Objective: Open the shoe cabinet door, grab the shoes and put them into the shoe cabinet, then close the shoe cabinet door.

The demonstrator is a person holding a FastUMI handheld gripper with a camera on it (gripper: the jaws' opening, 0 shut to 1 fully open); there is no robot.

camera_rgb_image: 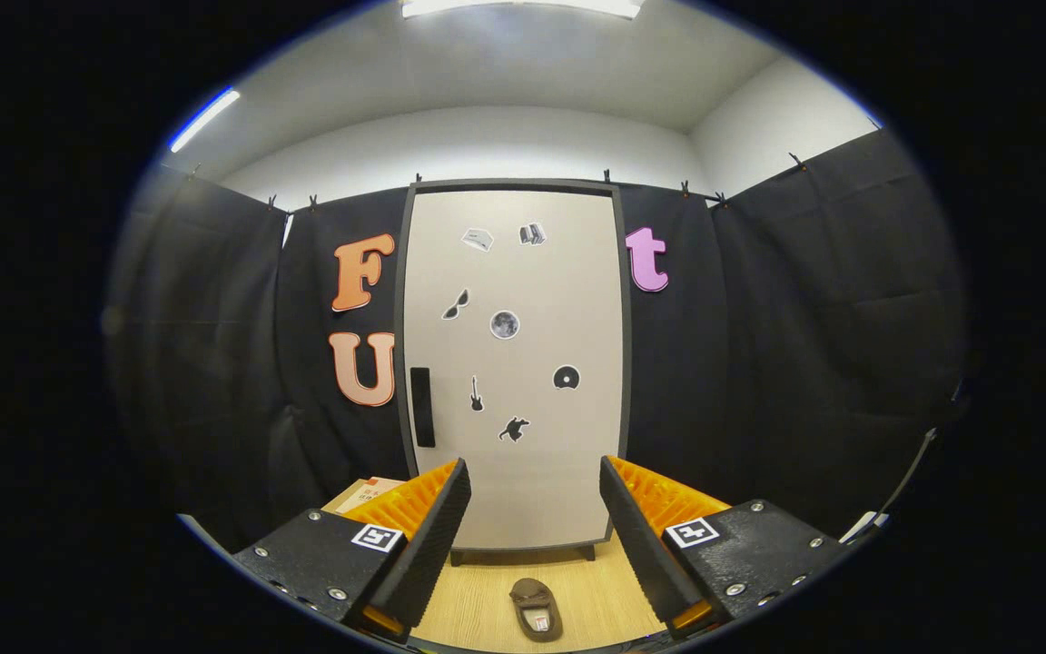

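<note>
My tongs [535,509] are spread wide, pinching nothing. The shoe [536,609] lies on the wood floor [478,609] between my fingers, at 6 o'clock. The cabinet [514,363] stands ahead at 12, door shut, handle [422,407] at its 9 o'clock edge.

You stand in a booth hung with black cloth [804,345] clipped along its top edge, with white wall [468,145] and white ceiling [532,64] rising above it. One ceiling light [523,7] glows at twelve o'clock and a second strip light [203,118] at ten o'clock. Pale wood-grain floor [478,609] lies at six o'clock, and a cardboard box [364,495] sits against the cloth at seven o'clock.
</note>
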